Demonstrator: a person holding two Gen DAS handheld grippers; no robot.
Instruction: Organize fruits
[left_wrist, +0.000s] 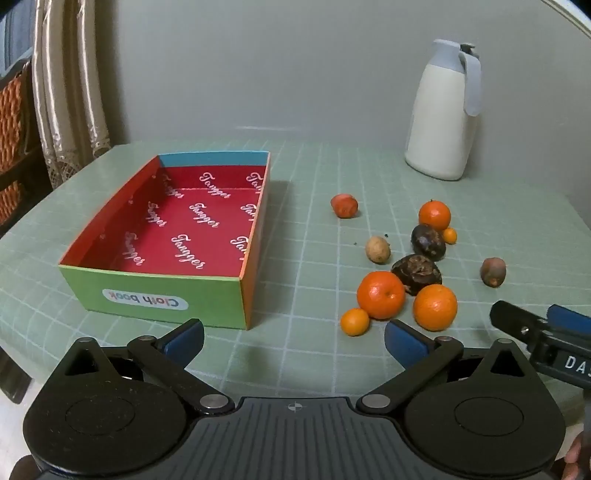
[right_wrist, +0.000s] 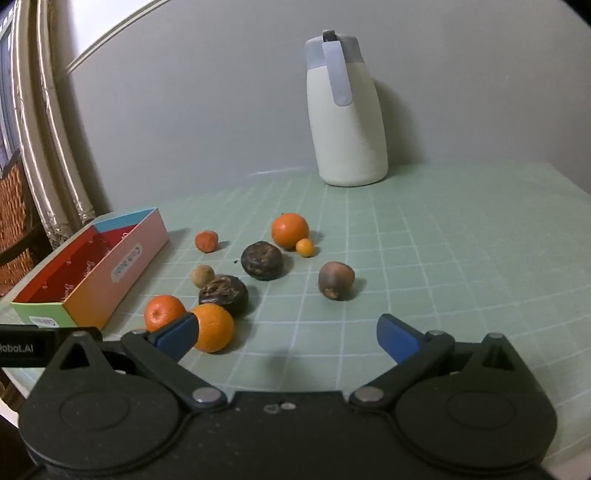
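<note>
Both the left gripper (left_wrist: 293, 338) and right gripper (right_wrist: 284, 338) gape wide, empty; the box (left_wrist: 166, 236) left of the fruits (left_wrist: 406, 266) runs lengthwise toward the wall.

Both the left gripper (left_wrist: 294, 341) and the right gripper (right_wrist: 286, 338) are being held tilted downward, jaws spread wide, nothing gripped.
</note>
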